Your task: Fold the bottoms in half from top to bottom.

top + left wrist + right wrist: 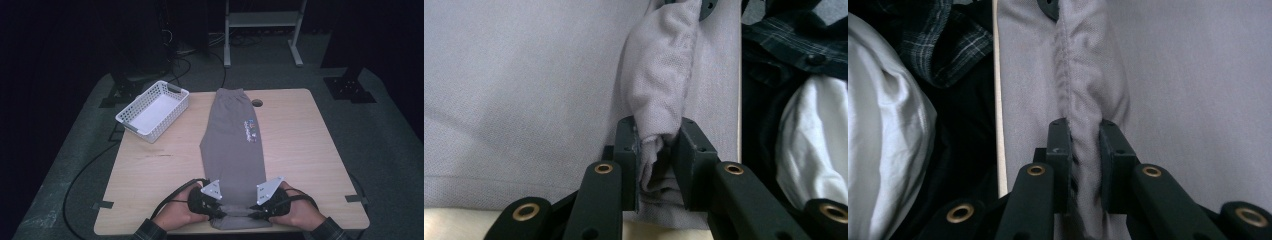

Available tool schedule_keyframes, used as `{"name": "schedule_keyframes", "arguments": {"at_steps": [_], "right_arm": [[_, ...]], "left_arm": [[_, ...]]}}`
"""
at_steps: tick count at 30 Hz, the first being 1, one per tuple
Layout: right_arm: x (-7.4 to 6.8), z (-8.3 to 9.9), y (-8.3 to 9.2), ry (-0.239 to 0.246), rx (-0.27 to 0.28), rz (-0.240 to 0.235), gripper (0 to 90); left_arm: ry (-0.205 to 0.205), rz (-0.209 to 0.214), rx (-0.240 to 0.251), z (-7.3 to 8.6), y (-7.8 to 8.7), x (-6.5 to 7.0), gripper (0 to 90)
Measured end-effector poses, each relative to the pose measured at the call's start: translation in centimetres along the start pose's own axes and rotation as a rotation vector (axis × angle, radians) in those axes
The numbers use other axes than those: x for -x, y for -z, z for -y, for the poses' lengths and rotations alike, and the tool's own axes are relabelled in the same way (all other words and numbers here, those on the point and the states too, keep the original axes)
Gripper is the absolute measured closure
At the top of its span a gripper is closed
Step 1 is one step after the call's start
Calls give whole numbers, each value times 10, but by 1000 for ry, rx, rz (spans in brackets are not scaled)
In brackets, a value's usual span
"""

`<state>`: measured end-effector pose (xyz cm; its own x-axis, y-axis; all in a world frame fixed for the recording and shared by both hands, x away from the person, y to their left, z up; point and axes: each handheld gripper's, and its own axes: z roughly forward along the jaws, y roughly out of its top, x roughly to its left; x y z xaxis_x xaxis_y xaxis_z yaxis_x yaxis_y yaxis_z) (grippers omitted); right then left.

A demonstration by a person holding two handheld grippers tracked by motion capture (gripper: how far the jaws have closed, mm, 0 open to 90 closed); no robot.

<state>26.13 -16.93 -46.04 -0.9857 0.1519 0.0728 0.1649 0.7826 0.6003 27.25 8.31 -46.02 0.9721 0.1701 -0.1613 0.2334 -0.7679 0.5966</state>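
Grey cotton sweatpants (234,145), small multicolour print on one leg, lie flat and lengthwise on the light wooden table (310,150). Waistband at far edge, just beside the round cable hole (257,103); leg cuffs at near edge, by the person. Legs look stacked one on the other, so a lengthwise fold seems done already (judgement).

Left gripper (216,212): clamped on left corner of the cuff end. Left gripper view shows a bunched ridge of grey fabric (659,95) pinched betw. the two black jaws, pads pressing on it.

Right gripper (254,215): clamped on right corner of the same cuff end. Right gripper view shows the seamed cuff hem (1083,100) squeezed betw. its jaws; table's near edge runs just beside the cloth.

Both hands low at near edge, either side of the cuffs. Cuff strip betw. the grippers slightly puckered and lifted; rest of garment flat.

Progress est.: early-to-mid. Done: garment spread, straightened, both cuff corners gripped. Left: carry cuffs toward waistband for crosswise fold, prob. one more fold after, then perhaps into the white slotted plastic basket (154,110), which sits at far-left of the sweatpants w/ nothing in it. No crosswise fold made yet.
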Motion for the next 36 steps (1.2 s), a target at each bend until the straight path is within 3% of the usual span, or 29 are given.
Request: {"name": "schedule_keyframes", "arguments": {"at_steps": [2, 8, 11, 25, 36], "right_arm": [[1, -2, 0, 9, 1, 1, 772], [9, -6, 16, 1, 62, 13, 772], [15, -9, 24, -4, 93, 26, 772], [49, -27, 46, -2, 153, 134, 772], [79, -41, 51, -19, 164, 194, 771]], "left_arm": [[-7, -1, -4, -3, 2, 0, 732], [-5, -4, 67, -13, 20, -1, 734], [-9, -27, 85, -18, 28, -6, 733], [-14, -125, 152, -40, 49, -39, 732], [19, -185, 179, -49, 56, -70, 732]]}}
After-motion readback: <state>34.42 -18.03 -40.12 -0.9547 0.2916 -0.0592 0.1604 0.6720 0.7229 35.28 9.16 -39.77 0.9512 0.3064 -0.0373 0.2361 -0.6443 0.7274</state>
